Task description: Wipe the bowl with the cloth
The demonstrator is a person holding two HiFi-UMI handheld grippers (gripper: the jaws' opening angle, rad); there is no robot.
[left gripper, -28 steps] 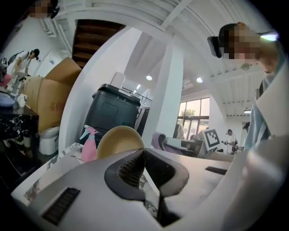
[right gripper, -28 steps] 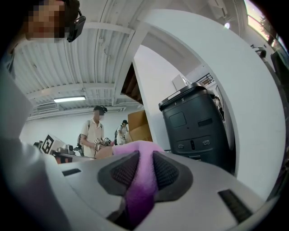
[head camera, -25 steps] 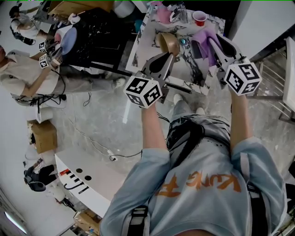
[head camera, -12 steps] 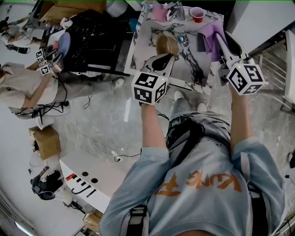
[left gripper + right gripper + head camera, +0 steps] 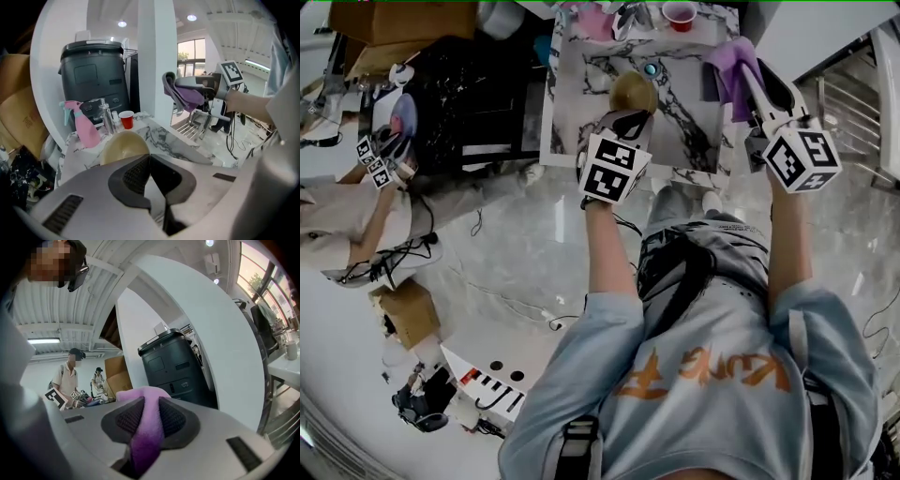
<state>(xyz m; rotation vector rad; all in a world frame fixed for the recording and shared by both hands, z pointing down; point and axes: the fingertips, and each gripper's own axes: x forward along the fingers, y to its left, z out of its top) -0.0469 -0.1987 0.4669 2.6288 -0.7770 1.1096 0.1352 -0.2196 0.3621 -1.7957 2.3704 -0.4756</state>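
In the head view, the bowl (image 5: 633, 92) is seen on the marbled worktop (image 5: 581, 103), right at the tips of the left tool (image 5: 628, 114). The purple cloth (image 5: 728, 70) is carried by the right tool (image 5: 750, 73) over the worktop's right-hand part, apart from the bowl and to its right. The bowl is thus much nearer the left tool, and it is judged that the cloth must be brought leftward across the worktop to meet it. In the left gripper view, that tool's jaws are seen pressed together at their tips with nothing caught between them. The bowl (image 5: 123, 144) lies straight ahead, just beyond the tips, its pale hollow turned partly toward the camera. Whether the tips touch its rim cannot be settled. The cloth (image 5: 185, 93) is seen hanging up and to the right, higher than the bowl. In the right gripper view, the cloth (image 5: 149, 423) is pinched between the two dark pads, a fold bulging above them and the rest trailing below. No bowl is shown there, since the tool is aimed out toward a dark bin (image 5: 173, 364). A downward tilt is therefore judged necessary as well as the leftward swing.
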